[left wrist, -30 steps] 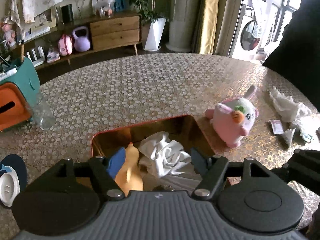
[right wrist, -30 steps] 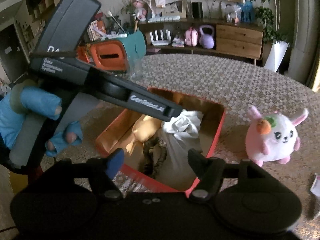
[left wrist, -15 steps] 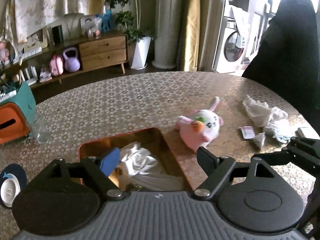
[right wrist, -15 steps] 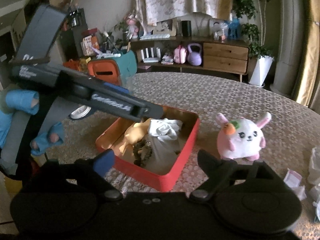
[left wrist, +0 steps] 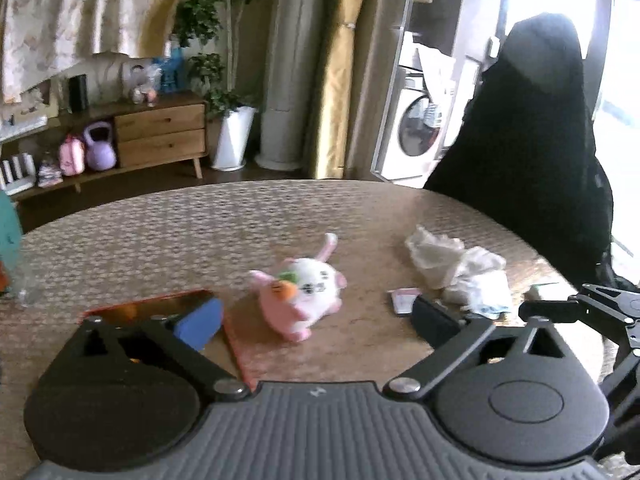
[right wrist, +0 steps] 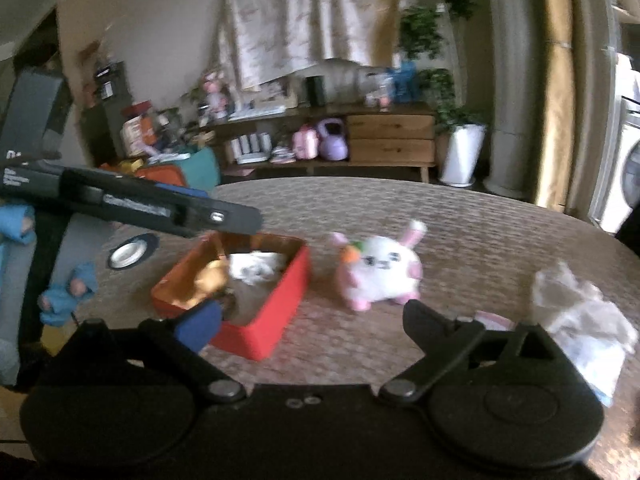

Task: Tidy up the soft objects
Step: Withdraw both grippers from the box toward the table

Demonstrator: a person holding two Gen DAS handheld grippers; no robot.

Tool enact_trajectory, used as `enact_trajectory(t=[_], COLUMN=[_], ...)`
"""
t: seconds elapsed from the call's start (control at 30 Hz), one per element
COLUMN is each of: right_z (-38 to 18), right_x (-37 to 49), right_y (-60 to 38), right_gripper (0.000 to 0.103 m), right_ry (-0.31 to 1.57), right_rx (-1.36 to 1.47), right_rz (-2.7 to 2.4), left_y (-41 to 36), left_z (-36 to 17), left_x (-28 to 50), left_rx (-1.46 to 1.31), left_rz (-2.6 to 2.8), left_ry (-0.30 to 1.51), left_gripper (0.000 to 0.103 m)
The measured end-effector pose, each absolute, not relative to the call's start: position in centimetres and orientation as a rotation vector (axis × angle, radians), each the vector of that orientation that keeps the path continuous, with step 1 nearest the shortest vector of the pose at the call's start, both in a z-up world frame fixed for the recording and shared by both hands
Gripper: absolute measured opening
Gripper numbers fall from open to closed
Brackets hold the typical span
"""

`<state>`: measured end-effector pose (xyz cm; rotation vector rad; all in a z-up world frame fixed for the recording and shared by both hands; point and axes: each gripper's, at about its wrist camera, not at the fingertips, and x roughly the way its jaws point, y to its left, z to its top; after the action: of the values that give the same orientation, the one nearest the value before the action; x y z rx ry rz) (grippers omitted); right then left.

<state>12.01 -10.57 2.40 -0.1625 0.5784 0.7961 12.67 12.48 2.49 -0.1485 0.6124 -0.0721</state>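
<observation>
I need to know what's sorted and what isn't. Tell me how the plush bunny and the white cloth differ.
The plush bunny sits out on the table beside the red box; the white cloth lies inside the box.
The bunny is a rounded pink-and-white figure with ears and a carrot; the cloth is plain white and crumpled.
Both are soft, and neither is held.

Bright daylight pours in through the window and washes it out white. Near it, the dark chair looks pure black. Both pictures are blurry and bend round at the edges, with dark corners.
</observation>
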Motion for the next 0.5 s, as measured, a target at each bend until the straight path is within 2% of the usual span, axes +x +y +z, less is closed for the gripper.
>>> enact_trajectory(t=[0.27,0.5], right_z=[1.7,-0.3], right_x=[13.3,16.2], right_y=[-17.9,-23.4], right_gripper=[0.103,0.103], right_ry=[0.545,0.605], right_rx=[-0.136,-0.099], right_rz=[0.607,0.463], left_y=[7.4,3.3], left_z=[1.5,0.2], left_x=[14.0,15.4], left_rx=[-0.133,-0.111], left_rz=[-0.152,-0.153], left_ry=[0.562,0.55], left_gripper=[0.103,0.103])
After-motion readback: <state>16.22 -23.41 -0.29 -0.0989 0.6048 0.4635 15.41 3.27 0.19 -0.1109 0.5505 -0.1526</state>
